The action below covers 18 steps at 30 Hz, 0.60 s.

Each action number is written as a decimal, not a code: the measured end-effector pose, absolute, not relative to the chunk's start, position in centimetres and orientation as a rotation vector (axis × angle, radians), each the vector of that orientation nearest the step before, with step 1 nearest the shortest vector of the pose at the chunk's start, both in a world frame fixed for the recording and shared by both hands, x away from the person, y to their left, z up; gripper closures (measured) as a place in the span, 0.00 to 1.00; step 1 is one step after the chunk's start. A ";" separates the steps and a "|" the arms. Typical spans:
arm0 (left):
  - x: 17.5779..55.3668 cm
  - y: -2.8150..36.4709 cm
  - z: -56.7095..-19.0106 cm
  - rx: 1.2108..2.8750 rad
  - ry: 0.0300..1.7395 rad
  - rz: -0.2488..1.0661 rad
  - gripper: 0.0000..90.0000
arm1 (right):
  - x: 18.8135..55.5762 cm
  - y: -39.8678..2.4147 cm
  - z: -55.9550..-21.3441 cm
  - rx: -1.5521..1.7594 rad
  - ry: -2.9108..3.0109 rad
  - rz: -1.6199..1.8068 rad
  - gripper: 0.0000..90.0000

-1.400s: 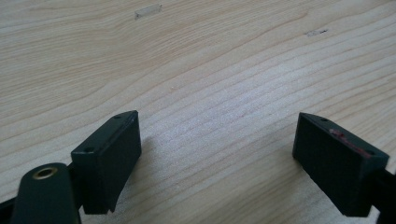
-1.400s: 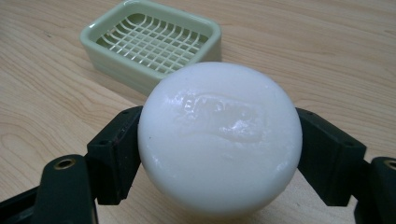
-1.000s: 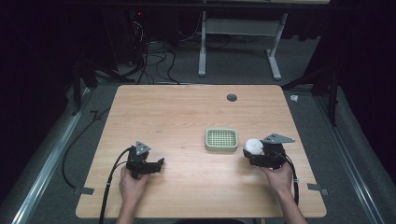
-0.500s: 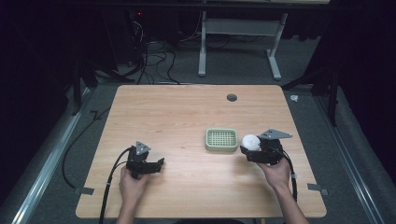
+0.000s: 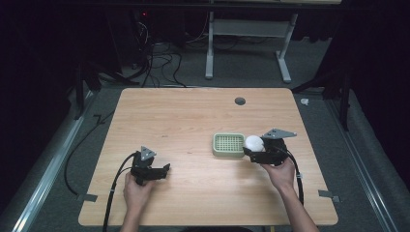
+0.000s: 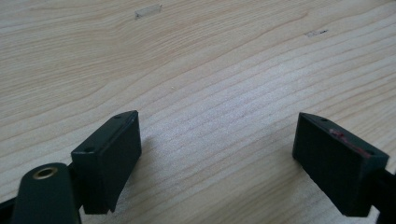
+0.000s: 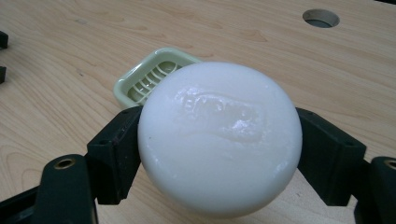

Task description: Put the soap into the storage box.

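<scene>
The right claw (image 7: 219, 154) pinched a round white soap bar (image 7: 219, 140) between its two black jaws, holding it clear of the table (image 5: 183, 121) just beside the right edge of a pale green slotted soap dish (image 5: 228, 145). The left claw (image 6: 219, 158) rested low over bare wood well apart, its jaws spread wide with nothing between them.

One soap (image 7: 219, 140) (white), one dish (image 5: 228, 145)
</scene>
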<state>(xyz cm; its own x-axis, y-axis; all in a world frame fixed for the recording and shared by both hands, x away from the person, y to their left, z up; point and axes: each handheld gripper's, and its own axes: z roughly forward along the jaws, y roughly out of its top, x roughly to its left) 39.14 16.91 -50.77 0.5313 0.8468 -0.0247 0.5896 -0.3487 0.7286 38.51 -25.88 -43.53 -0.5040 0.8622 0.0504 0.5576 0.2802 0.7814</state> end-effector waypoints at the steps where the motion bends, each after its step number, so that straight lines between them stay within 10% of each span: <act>1: 39.1 16.9 -50.8 2.072 1.160 0.472 0.18 | 38.6 -25.8 -43.5 1.278 2.170 1.085 0.26; 18: 39.1 16.9 -50.8 2.073 1.160 0.473 0.18 | 40.3 -24.1 -43.7 1.261 2.212 1.091 0.26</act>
